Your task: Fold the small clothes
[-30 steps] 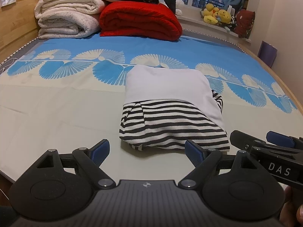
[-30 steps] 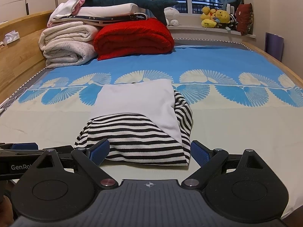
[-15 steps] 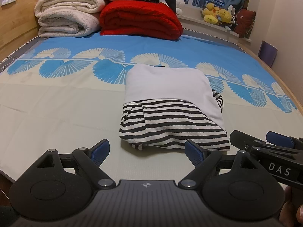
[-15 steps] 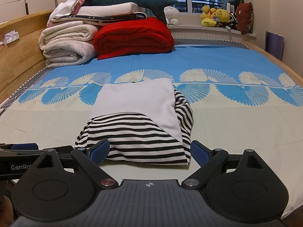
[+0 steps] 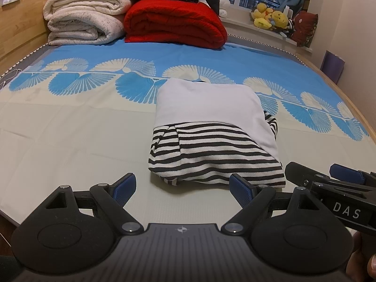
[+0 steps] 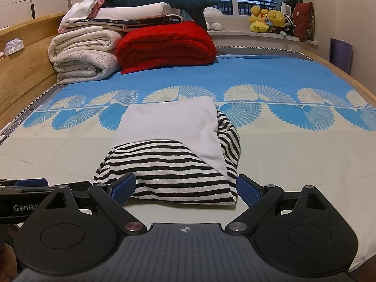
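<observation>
While the folded shirt (image 5: 211,141) (image 6: 174,155), white over black stripes, lies mid-bed (image 5: 70,141) just ahead of both tools, the left claw (image 5: 182,188) and the right claw (image 6: 186,189) each hang wide apart and hold nothing, side by side.

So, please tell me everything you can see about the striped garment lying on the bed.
The striped garment is a small piece of clothing, folded into a compact bundle. Its near part is a black-and-white striped knit; a plain white panel covers the far part and runs down one side. It lies flat on the bed sheet, partly on the pale area and partly on the blue fan pattern. Both the left gripper and the right gripper are open and do not hold it.
</observation>
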`<state>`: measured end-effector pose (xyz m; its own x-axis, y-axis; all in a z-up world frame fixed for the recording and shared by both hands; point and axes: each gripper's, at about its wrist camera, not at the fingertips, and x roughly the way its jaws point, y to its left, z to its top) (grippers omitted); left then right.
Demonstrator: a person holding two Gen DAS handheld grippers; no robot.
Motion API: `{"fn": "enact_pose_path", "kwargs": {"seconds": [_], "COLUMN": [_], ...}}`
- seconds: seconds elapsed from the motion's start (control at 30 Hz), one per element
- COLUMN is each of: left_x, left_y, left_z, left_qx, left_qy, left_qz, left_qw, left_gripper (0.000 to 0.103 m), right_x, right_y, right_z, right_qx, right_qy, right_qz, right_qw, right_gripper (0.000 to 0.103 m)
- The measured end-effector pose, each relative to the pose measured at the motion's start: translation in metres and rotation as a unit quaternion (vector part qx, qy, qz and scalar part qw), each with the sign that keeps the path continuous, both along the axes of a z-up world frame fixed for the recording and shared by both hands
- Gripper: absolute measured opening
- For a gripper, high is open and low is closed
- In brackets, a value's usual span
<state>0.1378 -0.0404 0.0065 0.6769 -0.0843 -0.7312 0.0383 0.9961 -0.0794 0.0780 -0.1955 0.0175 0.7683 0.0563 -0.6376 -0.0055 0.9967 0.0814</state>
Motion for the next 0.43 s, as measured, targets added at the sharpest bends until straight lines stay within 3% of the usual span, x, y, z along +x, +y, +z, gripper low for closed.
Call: {"fn": "enact_pose_path", "kwargs": {"seconds": [0.43], "left_x": [-0.0007], "left_y": [-0.0039], "left_z": [-0.0017], "left_qx": [0.0], "left_qy": [0.003], "left_qz": [0.004], "left_qw": [1.0], "left_gripper": [0.09], "right_x": [-0.0008], "right_y": [0.0008], "right_z": [-0.001], "right_qx": [0.0], "right_qy": [0.002], "right_qz": [0.001], "right_qw": [1.0], "right_gripper": [0.093]}}
